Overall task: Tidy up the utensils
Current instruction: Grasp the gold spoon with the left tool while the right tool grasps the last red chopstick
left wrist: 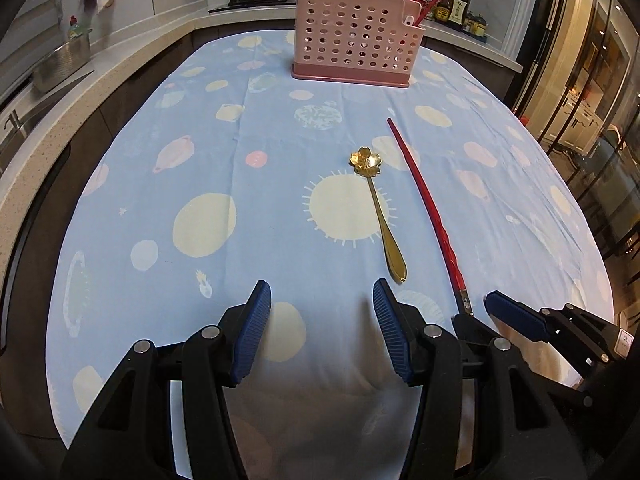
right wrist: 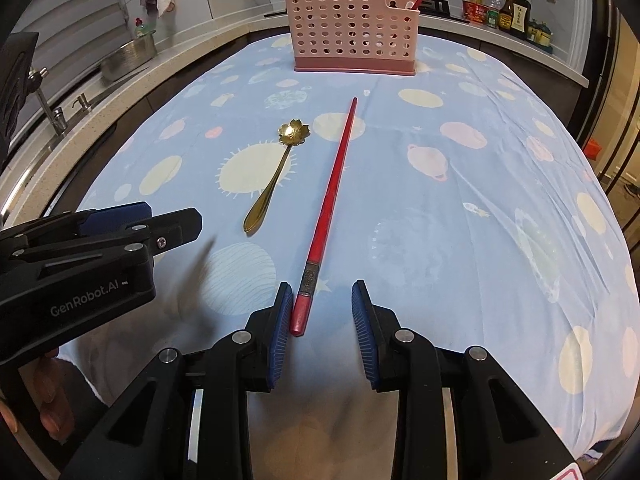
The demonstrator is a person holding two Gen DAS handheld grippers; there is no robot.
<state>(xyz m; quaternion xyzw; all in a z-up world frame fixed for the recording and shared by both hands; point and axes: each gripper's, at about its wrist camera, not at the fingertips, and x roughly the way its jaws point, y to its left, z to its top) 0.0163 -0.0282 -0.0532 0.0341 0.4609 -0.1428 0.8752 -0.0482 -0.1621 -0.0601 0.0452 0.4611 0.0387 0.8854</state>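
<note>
My left tool (left wrist: pixel 322 332) hangs wide and empty over the near edge of the desk (left wrist: pixel 200 140). My right tool (right wrist: pixel 320 328) is wide too, its left pad touching the red chopstick (right wrist: pixel 332 196). The gold spoon (right wrist: pixel 276 176) lies just beside the chopstick, mid-desk. The pink holder (right wrist: pixel 352 32) stands at the far edge.

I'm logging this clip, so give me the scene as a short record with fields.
surface: blue planet-print tablecloth
holder: pink perforated plastic utensil caddy, far end, upright
loose items: gold flower-bowl spoon; red chopstick, lying flat, apart
left gripper: open, empty
right gripper: open, chopstick's thick end between its fingers, not clamped
</note>
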